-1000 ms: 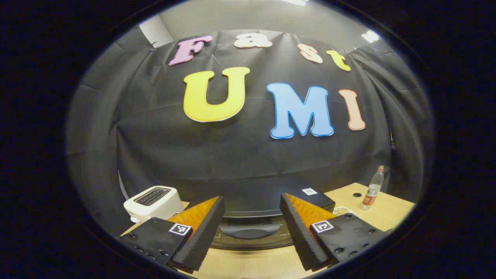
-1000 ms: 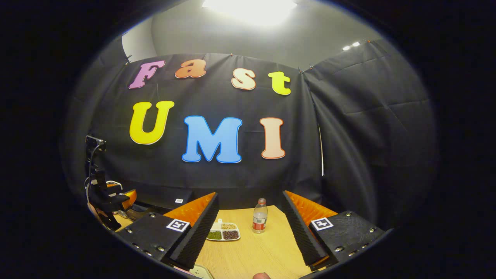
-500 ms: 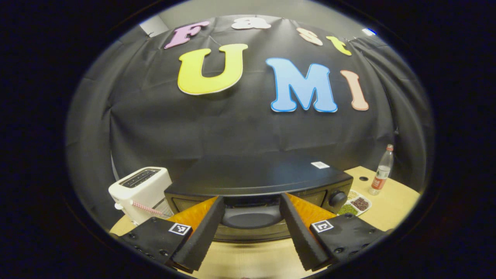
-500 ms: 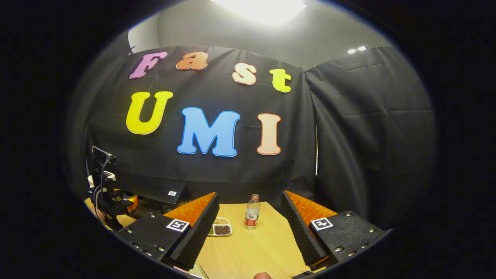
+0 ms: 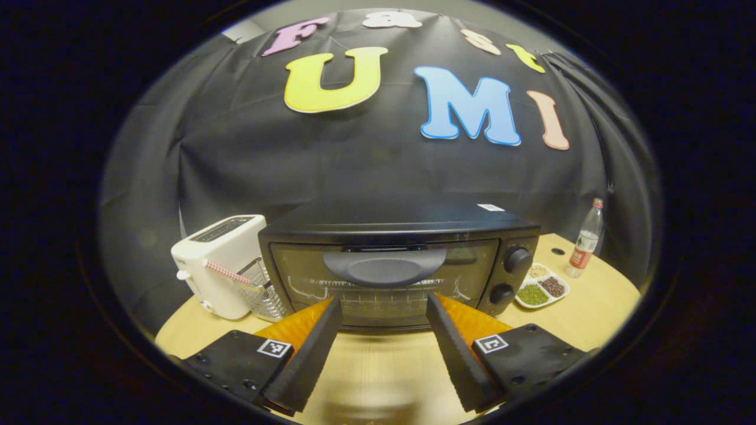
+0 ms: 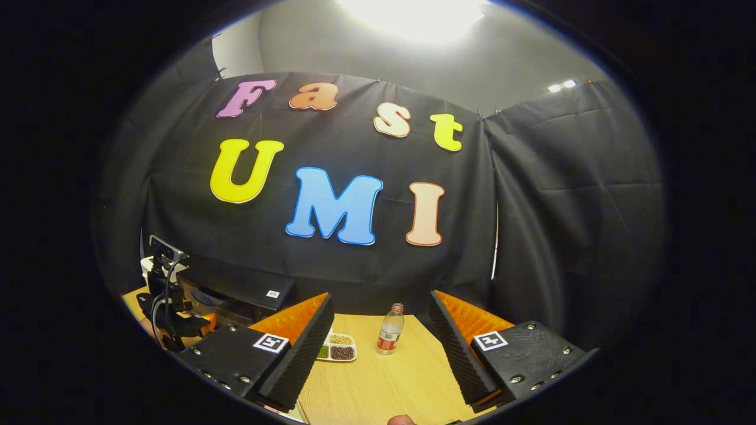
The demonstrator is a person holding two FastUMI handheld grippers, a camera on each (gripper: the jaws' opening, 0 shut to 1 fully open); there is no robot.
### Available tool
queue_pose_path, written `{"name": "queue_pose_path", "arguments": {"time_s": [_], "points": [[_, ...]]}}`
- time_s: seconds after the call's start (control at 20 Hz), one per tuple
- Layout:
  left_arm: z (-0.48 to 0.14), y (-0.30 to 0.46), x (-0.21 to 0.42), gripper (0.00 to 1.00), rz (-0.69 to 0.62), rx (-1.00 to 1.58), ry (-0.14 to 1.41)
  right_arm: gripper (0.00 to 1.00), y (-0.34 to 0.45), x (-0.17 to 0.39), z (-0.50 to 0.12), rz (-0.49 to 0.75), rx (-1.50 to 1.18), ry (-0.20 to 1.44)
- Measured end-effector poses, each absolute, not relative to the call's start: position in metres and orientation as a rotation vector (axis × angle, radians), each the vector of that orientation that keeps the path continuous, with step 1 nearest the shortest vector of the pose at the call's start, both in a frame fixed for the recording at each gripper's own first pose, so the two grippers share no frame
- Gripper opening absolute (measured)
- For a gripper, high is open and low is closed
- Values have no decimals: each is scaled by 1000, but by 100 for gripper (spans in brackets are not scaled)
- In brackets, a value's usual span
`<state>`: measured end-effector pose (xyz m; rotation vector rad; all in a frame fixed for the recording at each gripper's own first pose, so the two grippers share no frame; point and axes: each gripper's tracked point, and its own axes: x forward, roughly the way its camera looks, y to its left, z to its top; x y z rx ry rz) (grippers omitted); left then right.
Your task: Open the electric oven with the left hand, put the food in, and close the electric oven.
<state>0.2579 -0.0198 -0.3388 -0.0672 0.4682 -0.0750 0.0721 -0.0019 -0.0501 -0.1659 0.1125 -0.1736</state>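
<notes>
Electric oven [image 5: 384,271]: door closed.
Left gripper [image 5: 383,348]: fingers spread wide, empty, facing the oven door.
Right gripper [image 6: 381,351]: fingers spread wide, empty, right of the oven.

Left gripper [image 5: 381,348], right gripper [image 6: 381,348]: jaws apart, empty

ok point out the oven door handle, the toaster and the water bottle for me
oven door handle [image 5: 384,267], left gripper view, middle of the grey grip.
toaster [image 5: 227,260], left gripper view, white front side.
water bottle [image 6: 388,332], right gripper view, on its body above the red label.
</notes>
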Motion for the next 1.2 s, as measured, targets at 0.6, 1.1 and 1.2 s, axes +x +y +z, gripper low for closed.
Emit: {"name": "queue_pose_path", "arguments": {"time_s": [0.6, 1.1, 1.2], "points": [[-303, -32, 319, 97, -86, 27, 286, 98, -14, 65, -64, -212, -182, 165], [-313, -28, 269, 96, -90, -23, 333, 98, 3, 73, -61, -152, -175, 144], [-316, -28, 254, 100, -88, -18, 342, 98, 3, 74, -64, -136, -169, 151]]}}
